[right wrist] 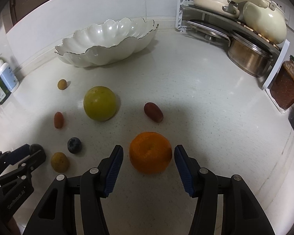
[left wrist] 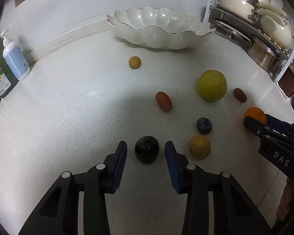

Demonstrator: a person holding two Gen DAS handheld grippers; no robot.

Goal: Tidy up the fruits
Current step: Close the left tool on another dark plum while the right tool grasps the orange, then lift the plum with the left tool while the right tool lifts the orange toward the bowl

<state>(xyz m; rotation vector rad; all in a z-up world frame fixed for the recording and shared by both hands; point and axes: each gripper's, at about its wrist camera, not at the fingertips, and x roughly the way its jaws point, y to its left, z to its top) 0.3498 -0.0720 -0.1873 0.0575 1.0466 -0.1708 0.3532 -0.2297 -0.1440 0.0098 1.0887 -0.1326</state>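
Two grips pending, both jaws apart: left gripper (left wrist: 146, 146) straddles the dark plum (left wrist: 147, 149), right gripper (right wrist: 149, 152) straddles the orange (right wrist: 150, 152), mid-counter (left wrist: 68, 107). I judge either round fruit may squirt sideways under off-centre pads.

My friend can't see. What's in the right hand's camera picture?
Two black fingers with blue pads sit either side of an orange on a white counter, not squeezing it. Other fruits lie leftward; an empty white bowl stands behind.

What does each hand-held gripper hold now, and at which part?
Nothing yet. The left hand-held gripper brackets the dark grape, the right hand-held gripper brackets the orange; gaps show beside both fruits on the counter.
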